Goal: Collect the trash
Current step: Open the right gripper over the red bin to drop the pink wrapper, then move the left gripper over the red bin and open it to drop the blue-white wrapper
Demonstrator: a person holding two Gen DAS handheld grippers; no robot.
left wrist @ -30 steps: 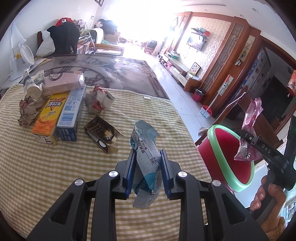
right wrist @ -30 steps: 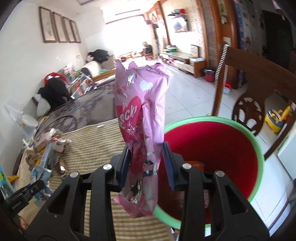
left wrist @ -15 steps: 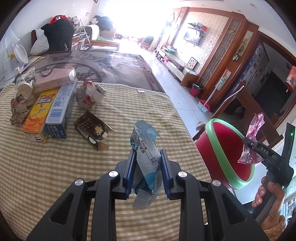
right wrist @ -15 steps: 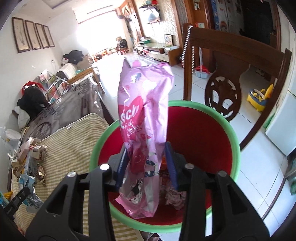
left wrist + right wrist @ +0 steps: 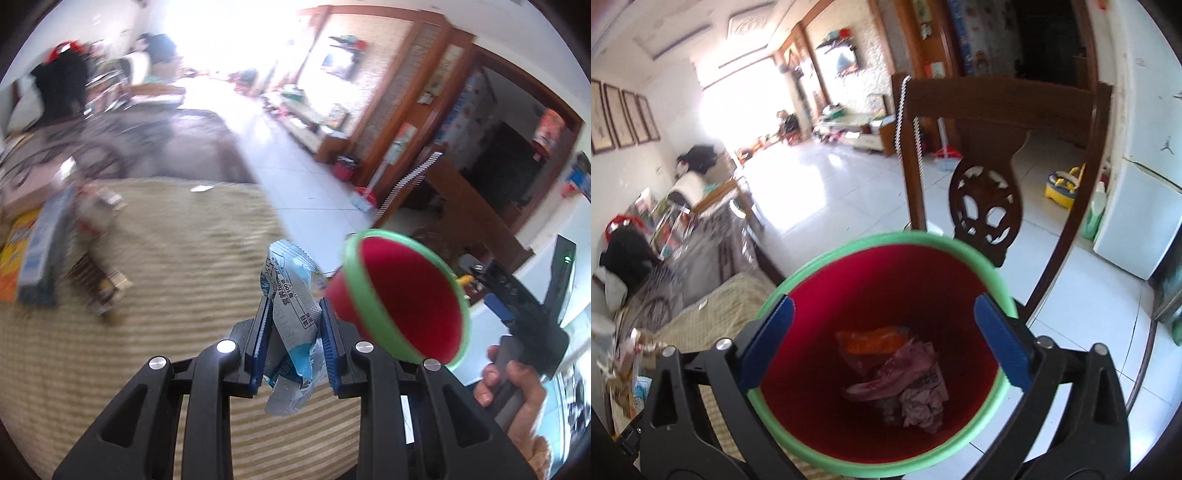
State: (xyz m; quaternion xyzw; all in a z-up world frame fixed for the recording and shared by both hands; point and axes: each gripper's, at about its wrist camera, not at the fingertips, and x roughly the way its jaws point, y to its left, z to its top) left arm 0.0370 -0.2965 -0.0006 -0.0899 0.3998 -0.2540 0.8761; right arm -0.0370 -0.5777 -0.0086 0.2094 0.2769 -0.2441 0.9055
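One left gripper, its two blue-padded jaws closed on one pale blue wrapper, which stands upright between them above the striped tablecloth. To the right, one red bin with a green rim stands beside the table edge; the right gripper hangs directly over its mouth with both jaws spread wide and nothing between them. At the bottom of the bin lie one pink wrapper, one orange wrapper and what appears to be crumpled paper, though the pile is too tangled for a firm count. On the far left of the table, blurred, lie one blue carton, one orange carton and one dark flattened packet. One wooden chair stands behind the bin.
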